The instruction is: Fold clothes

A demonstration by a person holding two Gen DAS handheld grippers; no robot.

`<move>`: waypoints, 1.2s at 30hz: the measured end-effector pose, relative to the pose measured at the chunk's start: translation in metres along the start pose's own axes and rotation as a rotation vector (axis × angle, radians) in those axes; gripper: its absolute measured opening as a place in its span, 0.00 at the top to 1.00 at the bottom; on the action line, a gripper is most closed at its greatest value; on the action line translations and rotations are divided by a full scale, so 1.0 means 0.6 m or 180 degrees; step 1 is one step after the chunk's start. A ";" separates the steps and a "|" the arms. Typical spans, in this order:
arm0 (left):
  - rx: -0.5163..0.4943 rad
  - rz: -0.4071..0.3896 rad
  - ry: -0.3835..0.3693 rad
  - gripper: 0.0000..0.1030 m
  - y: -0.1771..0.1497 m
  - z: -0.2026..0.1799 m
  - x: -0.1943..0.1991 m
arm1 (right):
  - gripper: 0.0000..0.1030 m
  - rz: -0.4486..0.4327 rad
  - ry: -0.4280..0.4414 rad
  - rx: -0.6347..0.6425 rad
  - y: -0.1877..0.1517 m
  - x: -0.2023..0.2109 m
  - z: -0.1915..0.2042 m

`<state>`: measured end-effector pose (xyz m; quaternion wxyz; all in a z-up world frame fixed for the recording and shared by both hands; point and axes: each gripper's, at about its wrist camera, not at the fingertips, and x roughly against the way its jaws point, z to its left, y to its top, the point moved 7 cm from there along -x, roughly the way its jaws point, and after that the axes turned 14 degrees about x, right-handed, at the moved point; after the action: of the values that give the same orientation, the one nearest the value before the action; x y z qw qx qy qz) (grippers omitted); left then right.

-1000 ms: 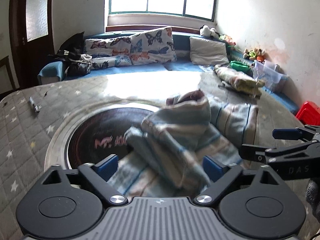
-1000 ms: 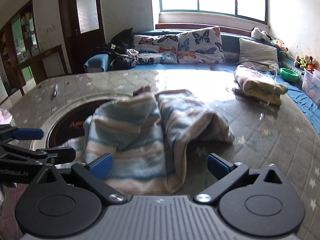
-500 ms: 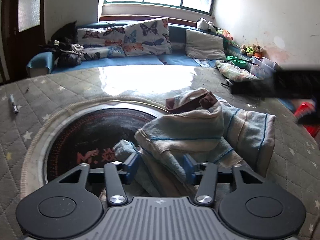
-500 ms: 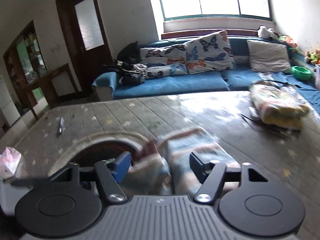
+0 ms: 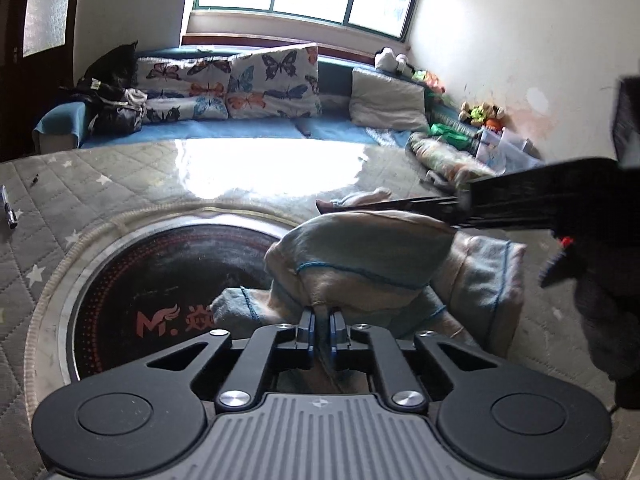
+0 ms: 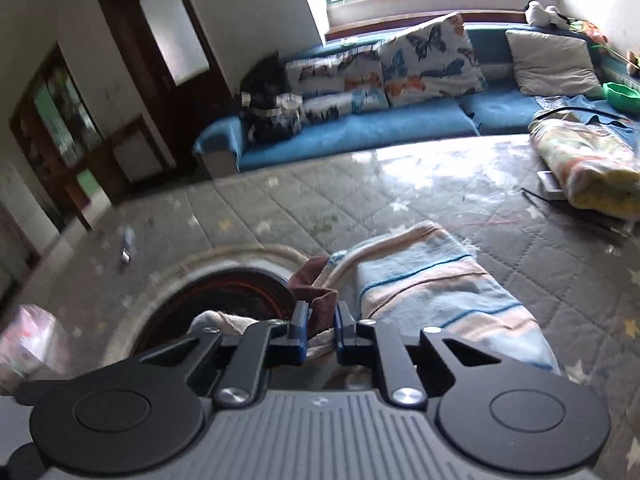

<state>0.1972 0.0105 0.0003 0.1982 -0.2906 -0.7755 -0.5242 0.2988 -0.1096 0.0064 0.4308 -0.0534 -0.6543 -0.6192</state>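
A striped pale-blue and beige garment (image 5: 372,252) lies crumpled on the quilted grey table, partly over the dark round hotplate (image 5: 168,284). My left gripper (image 5: 321,326) is shut on a fold at the garment's near edge. Across the right of that view, the right gripper's black body (image 5: 560,200) reaches over the cloth. In the right wrist view my right gripper (image 6: 319,322) is shut on the garment's brown collar (image 6: 314,288), with the striped cloth (image 6: 432,284) spreading to the right.
A folded yellow-patterned blanket (image 6: 588,168) lies at the table's far right. A pen (image 5: 9,210) rests at the left edge. A blue sofa (image 6: 360,128) with butterfly cushions (image 5: 248,80) stands behind the table. A pink bag (image 6: 24,336) sits at the near left.
Both grippers went from wide open to shut on the garment. The right one swung over the cloth to the collar; the left one closed on the near fold.
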 end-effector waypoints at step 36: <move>-0.0426 0.0697 -0.0717 0.95 -0.240 -0.058 0.113 | 0.54 -0.0028 -0.0575 0.0728 -0.045 0.094 -0.040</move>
<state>0.0512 -0.0460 -0.0459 0.1462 -0.4429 -0.7199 -0.5141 0.2594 -0.1628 0.0182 0.3708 -0.0566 -0.7570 -0.5351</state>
